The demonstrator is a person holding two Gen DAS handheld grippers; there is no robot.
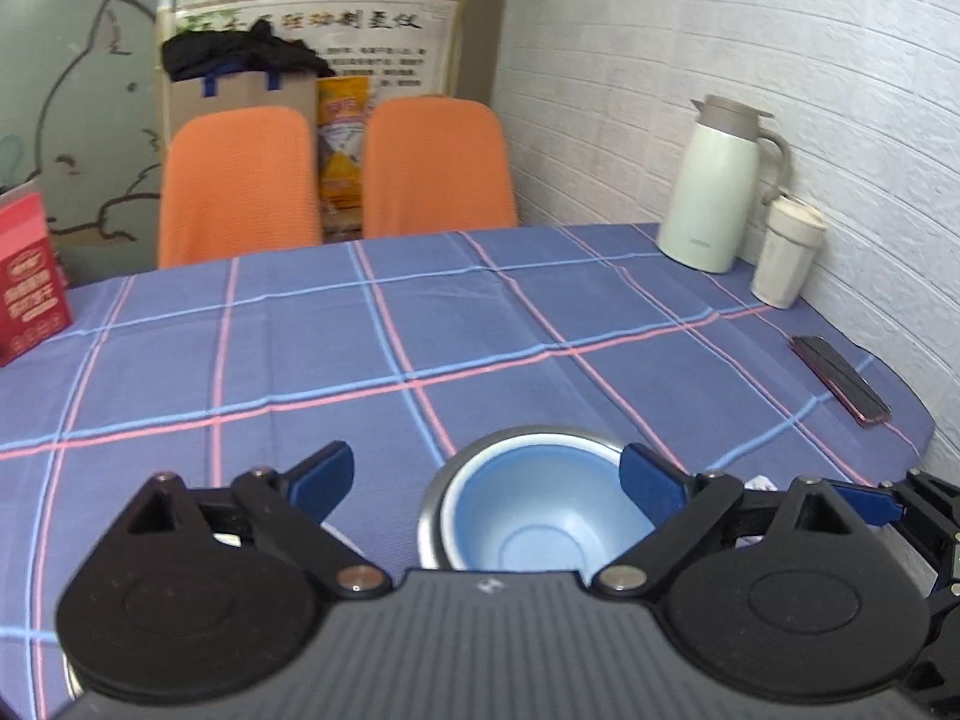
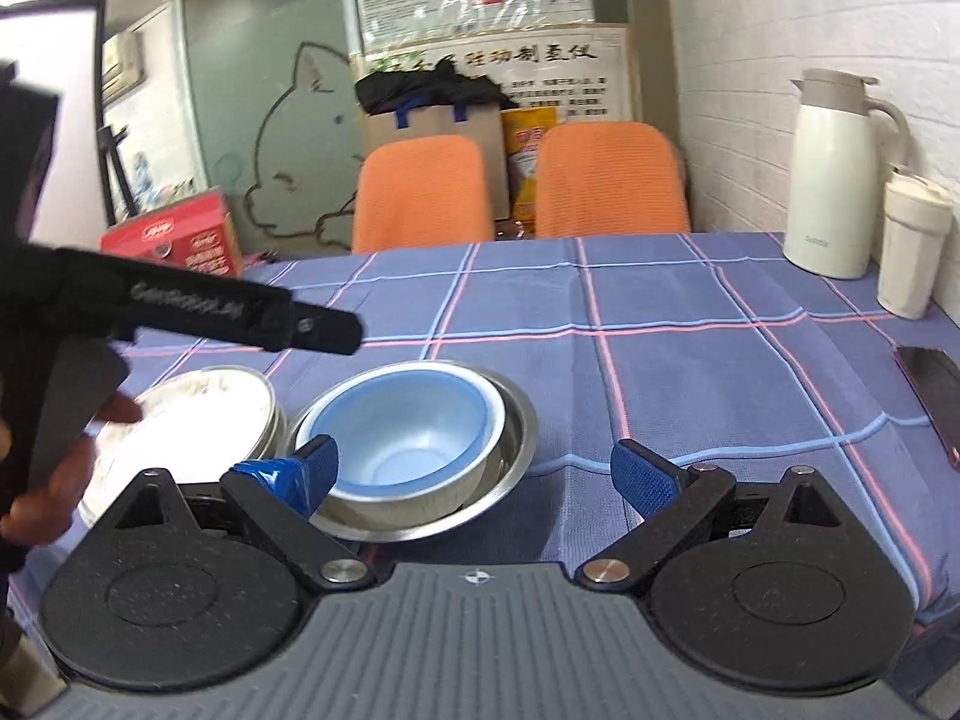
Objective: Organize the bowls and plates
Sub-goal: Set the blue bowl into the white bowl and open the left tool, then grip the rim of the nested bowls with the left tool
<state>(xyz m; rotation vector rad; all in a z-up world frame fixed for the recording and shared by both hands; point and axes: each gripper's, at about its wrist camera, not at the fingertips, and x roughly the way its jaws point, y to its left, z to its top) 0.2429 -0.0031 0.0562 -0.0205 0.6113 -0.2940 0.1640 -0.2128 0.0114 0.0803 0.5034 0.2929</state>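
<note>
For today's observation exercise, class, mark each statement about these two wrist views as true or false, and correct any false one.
1. The blue bowl sits inside the steel bowl. True.
2. The right gripper is shut on the blue bowl. False: its jaws are spread wide and hold nothing.
3. A white plate lies on the tablecloth beside the steel bowl. True.
4. The thermos jug lies on its side. False: it stands upright near the wall, next to a lidded cup.
5. The left gripper is open. True.
6. The two chairs behind the table are green. False: they are orange.
</note>
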